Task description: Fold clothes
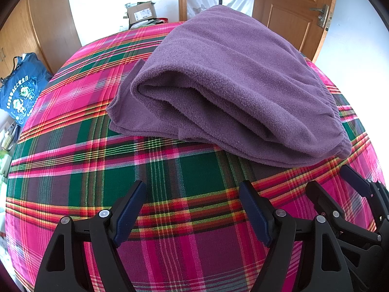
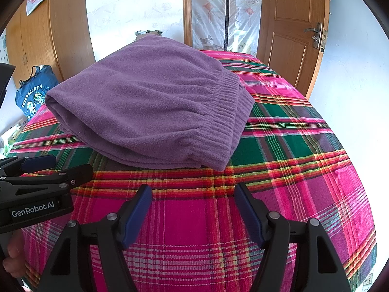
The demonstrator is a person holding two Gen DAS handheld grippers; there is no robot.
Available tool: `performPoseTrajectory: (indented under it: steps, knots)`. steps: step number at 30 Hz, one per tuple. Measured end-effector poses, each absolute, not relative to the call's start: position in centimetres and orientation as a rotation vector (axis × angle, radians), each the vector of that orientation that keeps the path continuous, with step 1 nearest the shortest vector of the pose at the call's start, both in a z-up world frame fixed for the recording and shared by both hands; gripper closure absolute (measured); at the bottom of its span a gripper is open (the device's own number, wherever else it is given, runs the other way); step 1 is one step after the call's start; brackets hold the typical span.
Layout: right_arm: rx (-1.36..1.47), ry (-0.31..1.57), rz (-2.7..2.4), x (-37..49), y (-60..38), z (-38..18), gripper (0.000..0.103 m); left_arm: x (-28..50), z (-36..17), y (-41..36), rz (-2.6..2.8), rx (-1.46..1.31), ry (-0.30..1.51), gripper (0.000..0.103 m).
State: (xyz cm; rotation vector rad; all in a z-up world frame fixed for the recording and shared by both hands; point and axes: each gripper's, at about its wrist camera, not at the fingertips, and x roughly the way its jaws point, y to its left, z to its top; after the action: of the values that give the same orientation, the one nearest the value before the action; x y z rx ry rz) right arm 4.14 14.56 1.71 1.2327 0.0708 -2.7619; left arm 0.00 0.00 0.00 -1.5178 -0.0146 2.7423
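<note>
A purple fleece garment [image 1: 231,80] [image 2: 150,97] lies folded in several layers on the plaid bed cover [image 1: 85,165] [image 2: 304,170]. Its ribbed elastic waistband [image 2: 226,114] faces right in the right wrist view. My left gripper [image 1: 192,189] hovers open over bare cover just in front of the garment's near edge, nothing between its fingers. Beside it, my right gripper [image 2: 192,189] is also open and empty, short of the garment's near hem. Each gripper shows in the other's view: the right gripper [image 1: 333,180] at the lower right, the left gripper [image 2: 60,166] at the left.
A blue printed bag [image 1: 22,85] [image 2: 34,92] hangs left of the bed by a wooden wardrobe. A cardboard box [image 1: 142,12] sits beyond the far edge. A wooden door [image 1: 291,12] [image 2: 291,29] stands at the back right. A person's hand [image 2: 14,255] holds the left gripper's handle.
</note>
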Motion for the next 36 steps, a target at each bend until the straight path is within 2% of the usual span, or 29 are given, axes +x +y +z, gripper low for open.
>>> performPoseTrajectory:
  steps: [26, 30, 36]
  knots:
    - [1.229, 0.068, -2.749, 4.0, 14.7, 1.8, 0.03, 0.6, 0.2, -0.3, 2.756, -1.473, -0.032, 0.022]
    - [1.222, 0.069, -2.733, 4.0, 14.8, 1.8, 0.03, 0.7, 0.8, -0.8, 2.699, -1.422, -0.067, 0.023]
    - [1.213, -0.019, -2.688, 3.6, 16.2, 2.0, 0.035, 1.8, 2.8, -0.7, 2.728, -1.262, 0.0, 0.023]
